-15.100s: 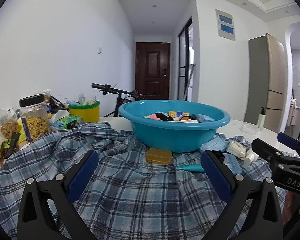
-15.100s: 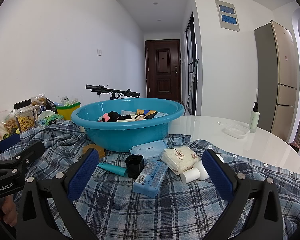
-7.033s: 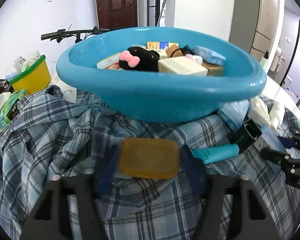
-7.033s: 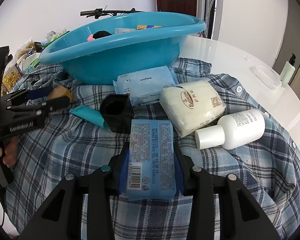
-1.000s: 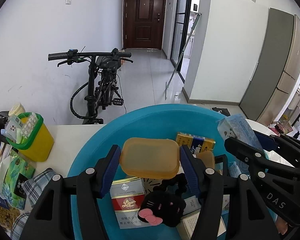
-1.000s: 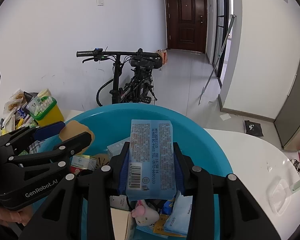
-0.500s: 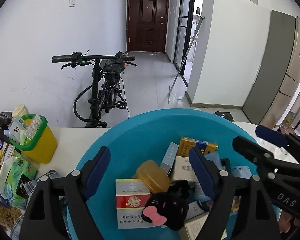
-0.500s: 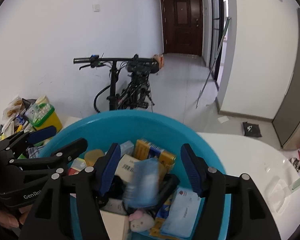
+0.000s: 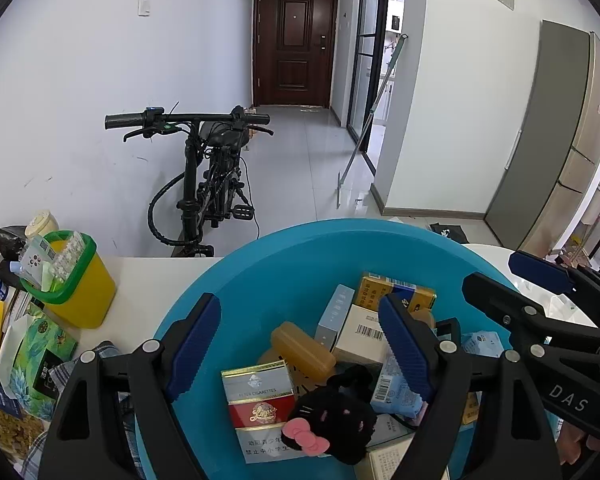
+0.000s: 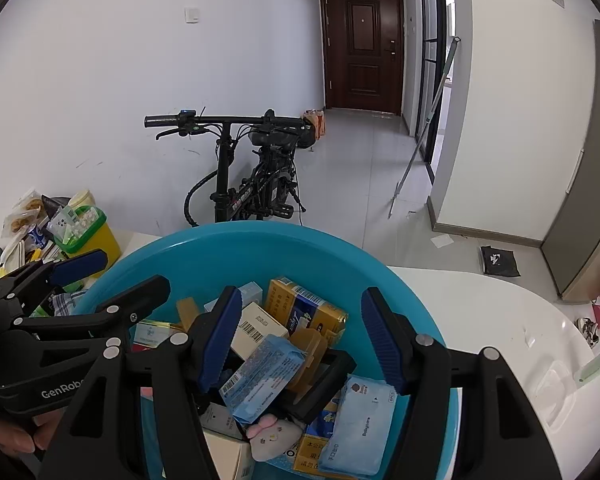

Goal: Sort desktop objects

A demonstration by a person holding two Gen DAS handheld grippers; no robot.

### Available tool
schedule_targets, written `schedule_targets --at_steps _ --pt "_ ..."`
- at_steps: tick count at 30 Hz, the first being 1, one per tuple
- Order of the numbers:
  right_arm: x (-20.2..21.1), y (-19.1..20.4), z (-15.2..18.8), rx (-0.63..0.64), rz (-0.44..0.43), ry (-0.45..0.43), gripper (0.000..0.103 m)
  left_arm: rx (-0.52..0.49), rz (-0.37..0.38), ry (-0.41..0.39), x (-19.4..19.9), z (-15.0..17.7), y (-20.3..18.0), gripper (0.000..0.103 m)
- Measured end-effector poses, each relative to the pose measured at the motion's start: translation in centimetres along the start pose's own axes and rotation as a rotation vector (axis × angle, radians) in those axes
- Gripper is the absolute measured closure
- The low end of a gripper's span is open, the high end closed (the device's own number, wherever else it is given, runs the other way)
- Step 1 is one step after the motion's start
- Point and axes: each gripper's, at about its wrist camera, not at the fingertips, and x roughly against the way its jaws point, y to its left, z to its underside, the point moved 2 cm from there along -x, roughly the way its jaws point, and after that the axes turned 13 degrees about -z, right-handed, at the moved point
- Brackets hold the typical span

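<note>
Both grippers, left (image 9: 300, 344) and right (image 10: 300, 340), gape empty over blue basin (image 9: 260, 276); amber soap (image 9: 303, 345) and blue pack (image 10: 262, 378) lie dropped directly below.

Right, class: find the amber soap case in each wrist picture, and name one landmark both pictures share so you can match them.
Left wrist view: the amber soap case lies tilted in the blue basin, low centre, between the blue-padded fingers, above the red cigarette pack.
Right wrist view: only its corner shows, left of centre, behind the left gripper's fingers.
Shared landmark: the black bicycle by the white wall.
</note>
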Motion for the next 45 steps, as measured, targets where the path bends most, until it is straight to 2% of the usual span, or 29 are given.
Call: schedule_targets --at_steps 8,11,15,18,20,22,23,26,28,29,31,45 --pt "0.1 -0.1 -0.1 -0.004 0.001 -0.007 0.042 -0.009 -0.019 -0.020 0.6 -0.3 -0.1 0.020" --pt "0.8 0.1 -0.3 0.004 -0.005 -0.055 0.042 -0.024 -0.038 -0.046 0.8 -0.4 -0.2 0.020" --pt "2.6 1.1 -0.9 0.068 0.035 -0.168 0.042 0.009 -0.001 -0.142 2.4 -0.7 0.1 0.020" --pt "3.9 1.6 -1.2 0.078 0.036 -0.241 0.042 0.002 -0.025 -0.245 4.1 -0.9 0.1 0.017" --pt "4.7 1.6 -1.5 0.076 0.036 -0.283 0.042 0.007 -0.045 -0.296 4.9 -1.0 0.3 0.013" --pt "5.4 1.6 -1.7 0.078 0.034 -0.325 0.041 0.020 -0.045 -0.331 5.6 -1.1 0.6 0.013" --pt "5.7 1.6 -1.8 0.078 0.030 -0.342 0.039 0.026 -0.035 -0.348 6.0 -1.3 0.9 0.013" --pt "6.6 1.6 -2.0 0.076 0.014 -0.404 0.021 0.040 -0.022 -0.390 7.0 -1.6 1.5 0.013" --pt "7.1 1.6 -2.2 0.071 0.018 -0.440 0.004 0.053 -0.027 -0.427 7.7 -1.7 1.9 0.010" --pt "7.3 1.6 -2.2 0.068 0.022 -0.454 0.001 0.058 -0.028 -0.446 8.1 -1.7 2.1 0.000" --pt "7.5 1.6 -2.4 0.068 0.026 -0.467 0.000 0.063 -0.038 -0.476 8.6 -1.7 2.3 0.000" --pt "8.1 0.4 -1.4 0.044 0.042 -0.436 0.000 0.079 -0.034 -0.452 9.4 -1.6 2.8 0.000"
